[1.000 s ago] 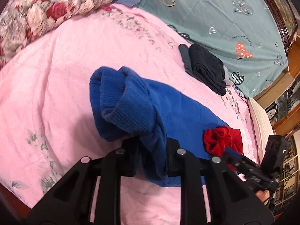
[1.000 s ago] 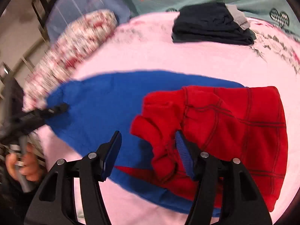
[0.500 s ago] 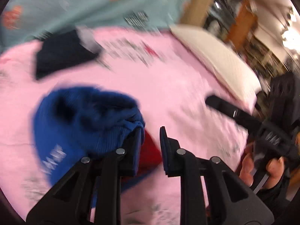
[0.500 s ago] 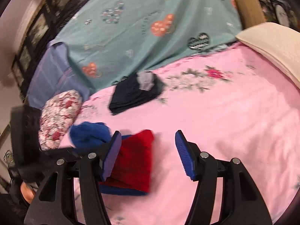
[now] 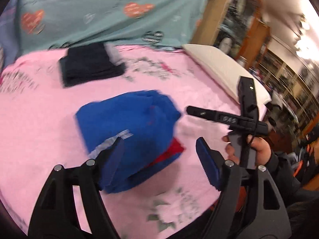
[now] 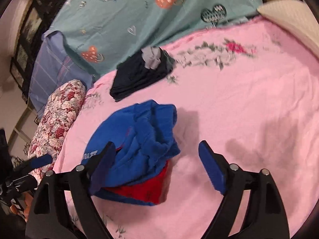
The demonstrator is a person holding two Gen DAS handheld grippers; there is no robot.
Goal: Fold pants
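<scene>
The blue pants lie folded into a thick bundle on the pink bedsheet, with red fabric showing at the lower edge. They show in the right wrist view too, red layer underneath. My left gripper is open and empty just above the bundle's near edge. My right gripper is open and empty, its left finger over the bundle; it also shows in the left wrist view, right of the pants.
A stack of dark folded clothes lies farther back on the bed, in the right wrist view too. A teal heart-print cover is behind it. A white pillow lies right, a floral pillow left.
My left gripper let go of the blue pants and opened wide. The pants now lie folded over the red part. Both grippers have pulled back from the bundle.
</scene>
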